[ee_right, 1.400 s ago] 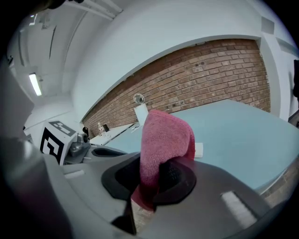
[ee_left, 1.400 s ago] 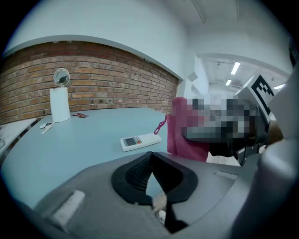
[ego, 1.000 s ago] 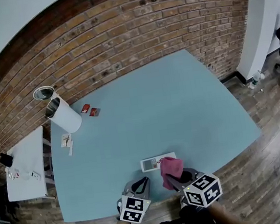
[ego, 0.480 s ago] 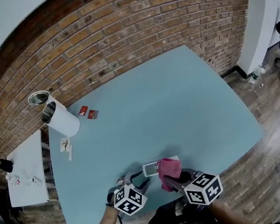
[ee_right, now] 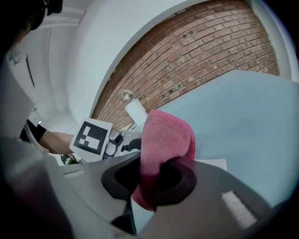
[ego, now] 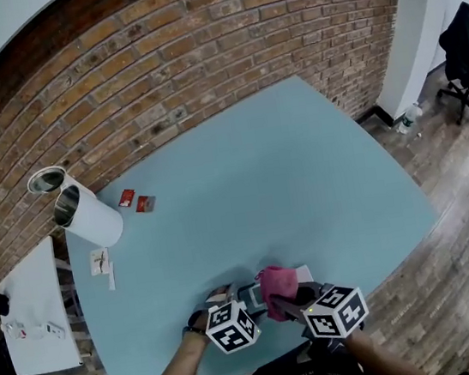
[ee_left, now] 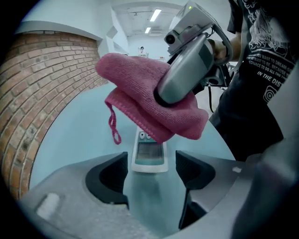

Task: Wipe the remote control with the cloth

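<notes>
We work at the near edge of the worktop (ego: 300,164), and we judge the step in hand to be pinning the remote before the wipe begins. Our left gripper (ee_left: 152,164) tips steeply down, its forearm coming in over the near edge. Its jaws have just been opening and stand wide. The near end of the remote control (ee_left: 149,154) lies between their tips with a gap on either side, and neither pad is on it.

Just to its right, our right gripper (ee_right: 154,179) is pitched more shallowly, its jaws clamped on a fold of the pink cloth (ee_right: 166,140). The cloth bulges out ahead of those jaws and hangs over the middle of the remote. We cannot tell whether it touches.

The remote lies flat, close to the near edge and lengthwise along it, screen end toward our left gripper. Its white far end shows past the cloth.

As we read it, the next move calls for the left jaws to close squarely on the remote's sides so it does not skid. The cloth should then come down flat and stroke along its length.

Toward the far left corner a white cylinder (ego: 92,218) lies on its side beside small red items (ego: 126,197), well apart from our work.
</notes>
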Demonstrator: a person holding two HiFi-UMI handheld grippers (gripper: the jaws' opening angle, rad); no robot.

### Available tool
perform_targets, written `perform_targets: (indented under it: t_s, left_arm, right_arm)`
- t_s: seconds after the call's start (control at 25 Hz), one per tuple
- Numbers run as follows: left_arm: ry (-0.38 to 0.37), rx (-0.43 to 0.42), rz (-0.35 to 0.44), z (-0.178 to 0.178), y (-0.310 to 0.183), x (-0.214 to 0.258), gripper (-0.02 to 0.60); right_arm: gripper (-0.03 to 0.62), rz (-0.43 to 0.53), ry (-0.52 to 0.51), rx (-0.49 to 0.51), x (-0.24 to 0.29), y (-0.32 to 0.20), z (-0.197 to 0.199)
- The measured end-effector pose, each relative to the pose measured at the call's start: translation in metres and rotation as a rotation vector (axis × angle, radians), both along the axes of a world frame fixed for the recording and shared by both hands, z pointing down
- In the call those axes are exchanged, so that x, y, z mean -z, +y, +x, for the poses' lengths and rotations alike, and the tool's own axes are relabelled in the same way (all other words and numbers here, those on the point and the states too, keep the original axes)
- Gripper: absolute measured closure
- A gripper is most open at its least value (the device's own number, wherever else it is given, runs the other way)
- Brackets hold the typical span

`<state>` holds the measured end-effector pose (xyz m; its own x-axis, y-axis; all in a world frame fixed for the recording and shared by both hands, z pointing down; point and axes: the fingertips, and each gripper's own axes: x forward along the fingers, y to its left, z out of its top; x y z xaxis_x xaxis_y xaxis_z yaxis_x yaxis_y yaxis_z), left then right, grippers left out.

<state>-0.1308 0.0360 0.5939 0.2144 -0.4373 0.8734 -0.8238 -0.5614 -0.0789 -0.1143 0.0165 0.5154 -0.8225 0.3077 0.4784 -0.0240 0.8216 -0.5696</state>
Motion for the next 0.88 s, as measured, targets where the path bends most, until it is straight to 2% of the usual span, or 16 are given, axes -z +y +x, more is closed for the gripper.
perform_targets:
  t_s: [0.12, 0.32, 0.52, 0.64, 0.88]
  left_arm:
    - [0.007, -0.046, -0.025, 0.001, -0.001, -0.010, 0.249]
    - [0.088, -0.044, -0.053, 0.002, -0.001, -0.013, 0.250]
    - [0.134, -0.050, -0.062, 0.004, -0.001, -0.015, 0.252]
    - [0.136, -0.043, -0.076, 0.004, -0.002, -0.014, 0.252]
    - [0.143, -0.040, -0.086, 0.000, -0.002, -0.015, 0.287]
  right_arm:
    - [0.526, 0.006, 0.010, -0.015, -0.002, -0.002, -0.014]
    - [0.526, -0.005, 0.013, -0.043, -0.007, 0.002, -0.037]
    - [0.526, 0.088, 0.047, -0.021, -0.024, 0.014, -0.051]
    - [0.526, 0.145, 0.069, -0.022, -0.031, 0.015, -0.053]
    - [0.526, 0.179, 0.081, -0.065, -0.036, 0.002, -0.050]
